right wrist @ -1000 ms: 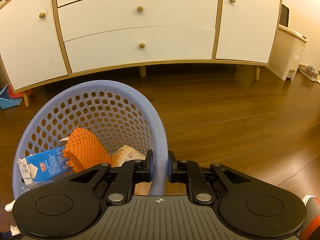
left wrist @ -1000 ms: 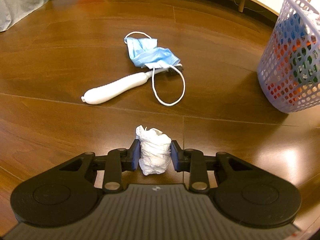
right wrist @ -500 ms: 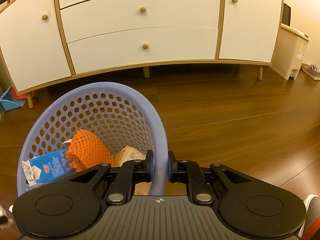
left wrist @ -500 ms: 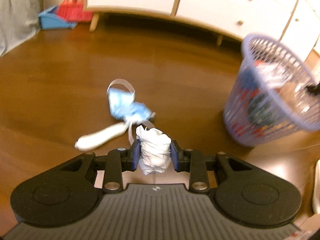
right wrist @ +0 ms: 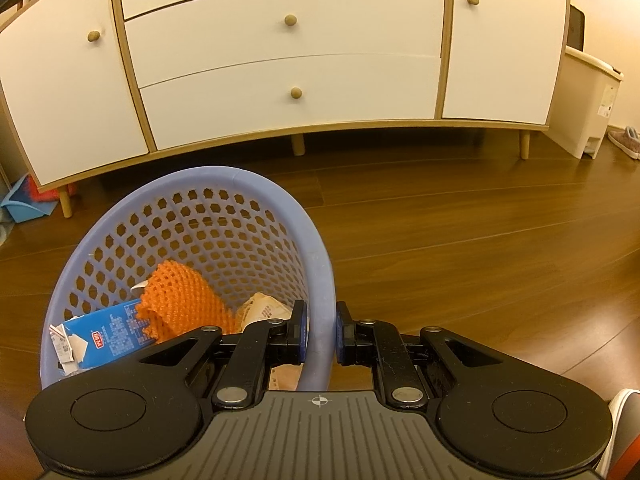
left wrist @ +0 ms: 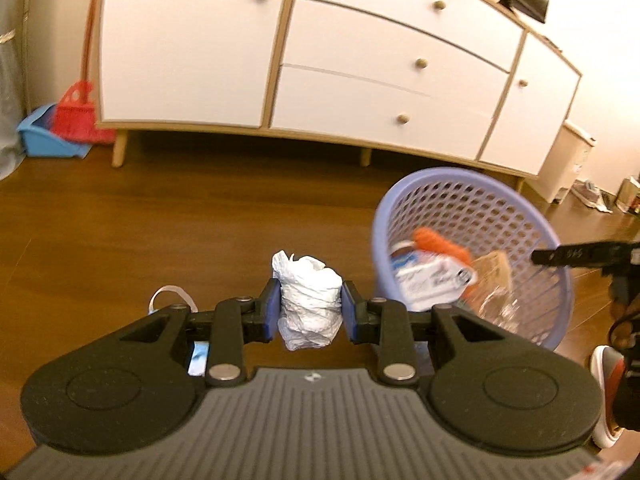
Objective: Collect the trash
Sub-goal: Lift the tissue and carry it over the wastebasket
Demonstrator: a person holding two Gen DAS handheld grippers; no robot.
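Beside the lavender basket (left wrist: 472, 200), on its left in the left wrist view, the left claw (left wrist: 308, 306) pinches a crumpled white wad (left wrist: 310, 300) between its blue pads, held clear of the wooden floor (left wrist: 160, 232). At the basket's near rim (right wrist: 320, 280) the right claw (right wrist: 319, 332) is clamped, one pad inside the wall and one outside. Within the basket lie an orange net (right wrist: 180, 300), a blue carton (right wrist: 108, 336) and a brownish wrapper (right wrist: 264, 310). Behind the basket stands a white sideboard (right wrist: 280, 68).
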